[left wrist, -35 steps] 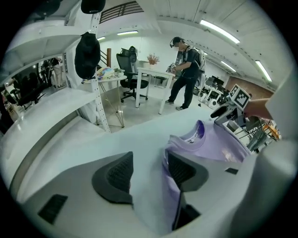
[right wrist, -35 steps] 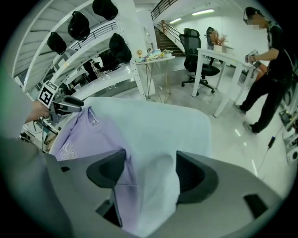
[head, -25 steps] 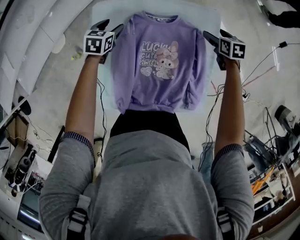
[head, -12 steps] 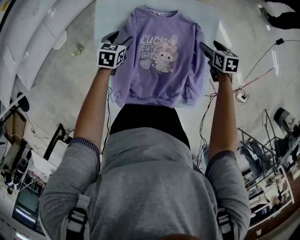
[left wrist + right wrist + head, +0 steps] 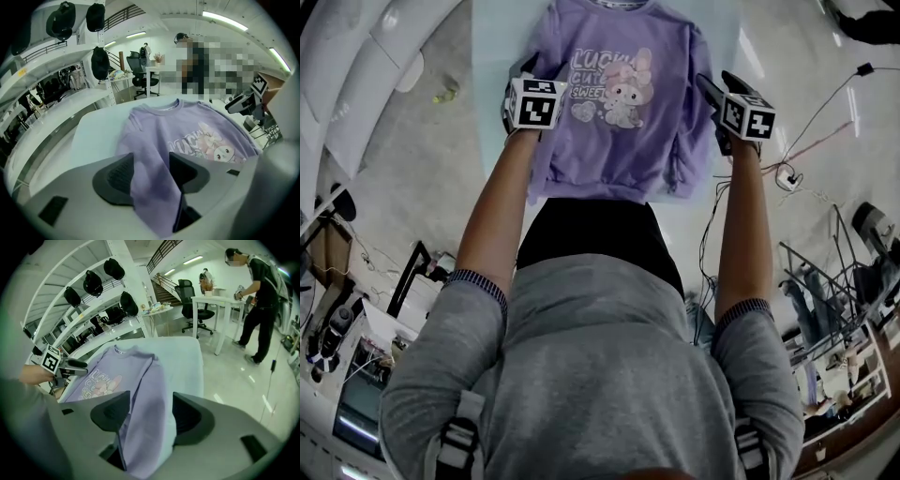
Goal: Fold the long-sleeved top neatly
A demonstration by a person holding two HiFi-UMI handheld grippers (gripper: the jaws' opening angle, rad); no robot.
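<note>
The purple long-sleeved top (image 5: 619,103) is laid out flat and face up on the pale table (image 5: 492,47), collar at the far end and hem at the near edge right by the person, with the cartoon bunny print (image 5: 619,80) showing. Both sleeves run down along the body's sides. The left gripper (image 5: 151,161) is down over the left sleeve (image 5: 145,140). Its 2 jaws are apart and have just been closing in, with the sleeve fabric lying between them. It's the same deal on the other side: the right gripper (image 5: 150,401) straddles the right sleeve (image 5: 150,376), and its jaws have also been closing. They aren't pinching yet, since a strip of table shows between cloth and pad.
</note>
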